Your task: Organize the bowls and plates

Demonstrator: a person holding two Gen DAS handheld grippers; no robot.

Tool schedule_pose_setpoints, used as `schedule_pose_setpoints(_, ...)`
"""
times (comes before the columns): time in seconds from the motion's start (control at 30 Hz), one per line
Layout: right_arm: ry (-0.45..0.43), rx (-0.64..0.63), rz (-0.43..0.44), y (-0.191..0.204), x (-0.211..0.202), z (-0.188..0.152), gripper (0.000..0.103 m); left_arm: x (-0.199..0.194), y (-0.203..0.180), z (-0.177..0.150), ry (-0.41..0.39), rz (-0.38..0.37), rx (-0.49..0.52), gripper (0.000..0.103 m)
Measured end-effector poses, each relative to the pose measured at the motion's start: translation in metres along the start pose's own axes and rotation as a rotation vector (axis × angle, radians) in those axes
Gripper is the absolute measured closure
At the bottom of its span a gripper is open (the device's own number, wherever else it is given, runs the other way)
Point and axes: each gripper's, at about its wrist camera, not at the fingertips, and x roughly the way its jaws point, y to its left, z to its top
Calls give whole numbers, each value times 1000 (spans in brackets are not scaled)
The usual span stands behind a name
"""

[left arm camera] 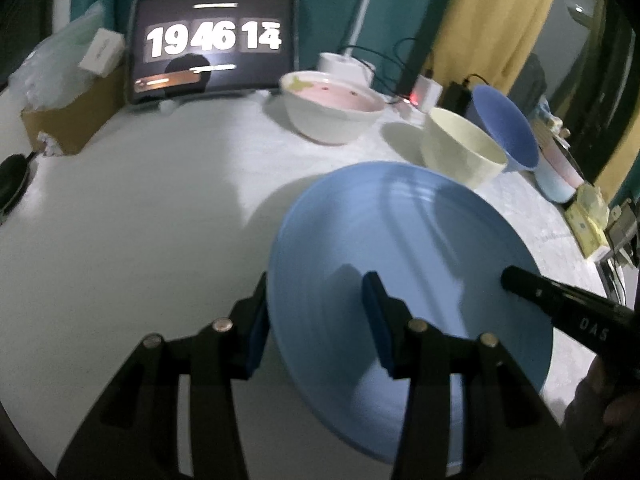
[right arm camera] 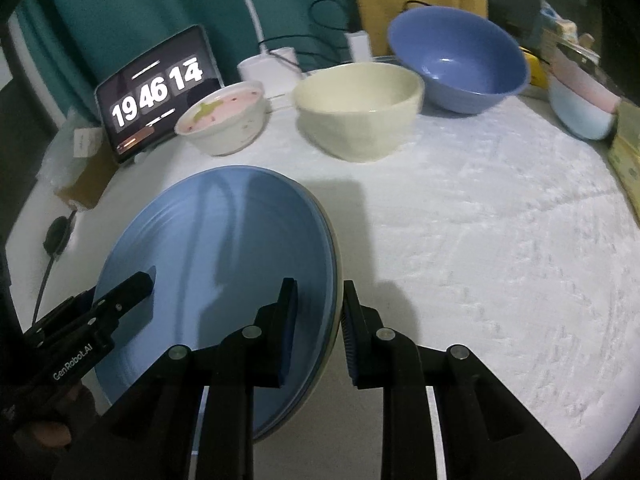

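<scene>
A stack of blue plates (left arm camera: 400,248) (right arm camera: 224,264) is tilted between both grippers, above the white table. My left gripper (left arm camera: 316,316) straddles its left rim, one finger on each side, gripping it. My right gripper (right arm camera: 320,320) straddles the right rim the same way, shut on the stack's edge. Each gripper shows in the other's view: the right one (left arm camera: 560,304), the left one (right arm camera: 100,312). Behind stand a white bowl with pink inside (left arm camera: 332,108) (right arm camera: 224,120), a cream bowl (left arm camera: 460,148) (right arm camera: 360,108) and a blue bowl (left arm camera: 508,128) (right arm camera: 460,60).
A tablet showing a clock (left arm camera: 212,44) (right arm camera: 156,88) stands at the back. A cardboard box (left arm camera: 72,116) is at back left, a black object (left arm camera: 12,180) at the left edge. A pale blue and pink cup (left arm camera: 558,176) (right arm camera: 580,108) and yellow packets (left arm camera: 588,220) sit right.
</scene>
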Motion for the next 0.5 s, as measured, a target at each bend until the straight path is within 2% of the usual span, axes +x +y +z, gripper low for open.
schedule_pose_setpoints(0.5, 36, -54, 31, 48, 27, 11, 79, -5, 55, 5, -10, 32, -41, 58)
